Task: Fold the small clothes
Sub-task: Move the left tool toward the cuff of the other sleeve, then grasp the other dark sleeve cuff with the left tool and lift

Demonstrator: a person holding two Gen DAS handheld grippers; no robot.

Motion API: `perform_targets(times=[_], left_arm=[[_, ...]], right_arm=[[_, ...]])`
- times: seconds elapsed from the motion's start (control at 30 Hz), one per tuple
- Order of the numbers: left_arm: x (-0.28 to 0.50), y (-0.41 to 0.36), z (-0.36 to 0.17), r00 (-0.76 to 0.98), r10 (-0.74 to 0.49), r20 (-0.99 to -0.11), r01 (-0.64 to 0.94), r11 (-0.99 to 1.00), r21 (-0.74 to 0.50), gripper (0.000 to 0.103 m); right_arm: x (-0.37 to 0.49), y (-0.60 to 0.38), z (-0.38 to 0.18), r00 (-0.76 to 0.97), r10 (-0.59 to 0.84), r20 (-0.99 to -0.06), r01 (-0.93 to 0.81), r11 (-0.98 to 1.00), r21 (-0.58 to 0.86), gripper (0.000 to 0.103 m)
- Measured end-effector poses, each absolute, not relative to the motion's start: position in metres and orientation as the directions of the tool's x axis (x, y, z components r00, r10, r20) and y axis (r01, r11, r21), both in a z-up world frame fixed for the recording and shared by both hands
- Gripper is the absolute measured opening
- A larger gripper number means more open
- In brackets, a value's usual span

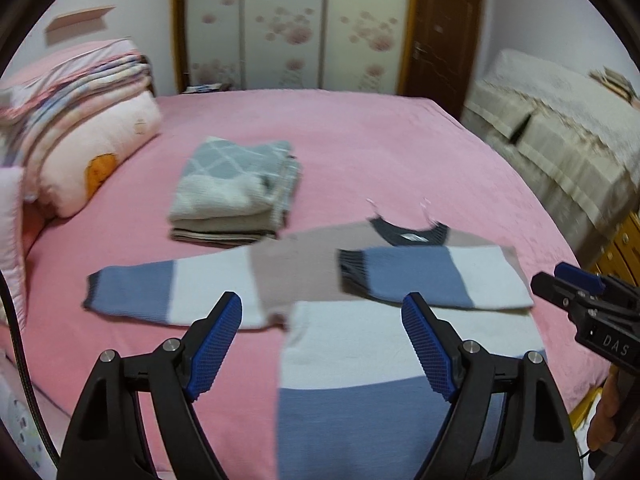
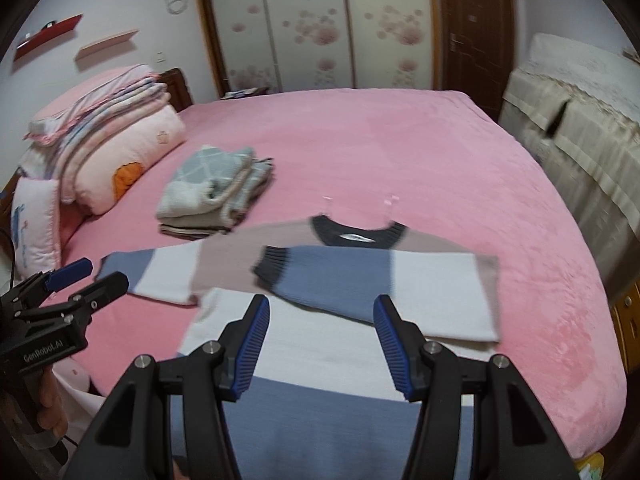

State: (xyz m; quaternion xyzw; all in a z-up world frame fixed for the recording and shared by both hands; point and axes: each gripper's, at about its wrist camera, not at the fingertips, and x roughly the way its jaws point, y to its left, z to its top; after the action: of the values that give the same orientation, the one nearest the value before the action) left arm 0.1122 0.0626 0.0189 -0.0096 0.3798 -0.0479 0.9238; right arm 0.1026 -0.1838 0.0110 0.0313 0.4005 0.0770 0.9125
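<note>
Nearest us, both tools stand spread and empty above the sweater's hem: the left tool point(image 1: 322, 344) wider, the right tool point(image 2: 320, 340) narrower. On the bed point(image 1: 360, 140) the sweater point(image 1: 360, 352) lies flat, its right sleeve point(image 1: 432, 280) already across the chest. We should pinch the left sleeve point(image 1: 172, 292) by its cuff and lay it over squarely. Farther off sits the folded pile point(image 1: 236, 192).

Both grippers are black plastic with silver screws at the pivots and blue ribbed pads on the fingers. The left gripper point(image 1: 322, 330) reads "GenRobot.AI" on its side in the right wrist view. The right gripper point(image 2: 320, 330) carries "DAS" lettering in the left wrist view.
</note>
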Motion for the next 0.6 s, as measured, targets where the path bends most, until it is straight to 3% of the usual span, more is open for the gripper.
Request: perform_targets(times=[0.37, 0.6], left_arm=[[0.109, 0.185, 0.032, 0.725, 0.051, -0.686, -0.123, 0.991, -0.057, 0.082], [0.131, 0.271, 0.012, 0.657, 0.109, -0.746, -0.249, 0.965, -0.078, 0.083]], right_arm=[[0.115, -0.077, 0.035, 0.688, 0.253, -0.680, -0.279, 0.957, 0.073, 0.054], [0.140, -0.014, 0.037, 0.681, 0.287, -0.673, -0.350, 0.936, 0.044, 0.054]])
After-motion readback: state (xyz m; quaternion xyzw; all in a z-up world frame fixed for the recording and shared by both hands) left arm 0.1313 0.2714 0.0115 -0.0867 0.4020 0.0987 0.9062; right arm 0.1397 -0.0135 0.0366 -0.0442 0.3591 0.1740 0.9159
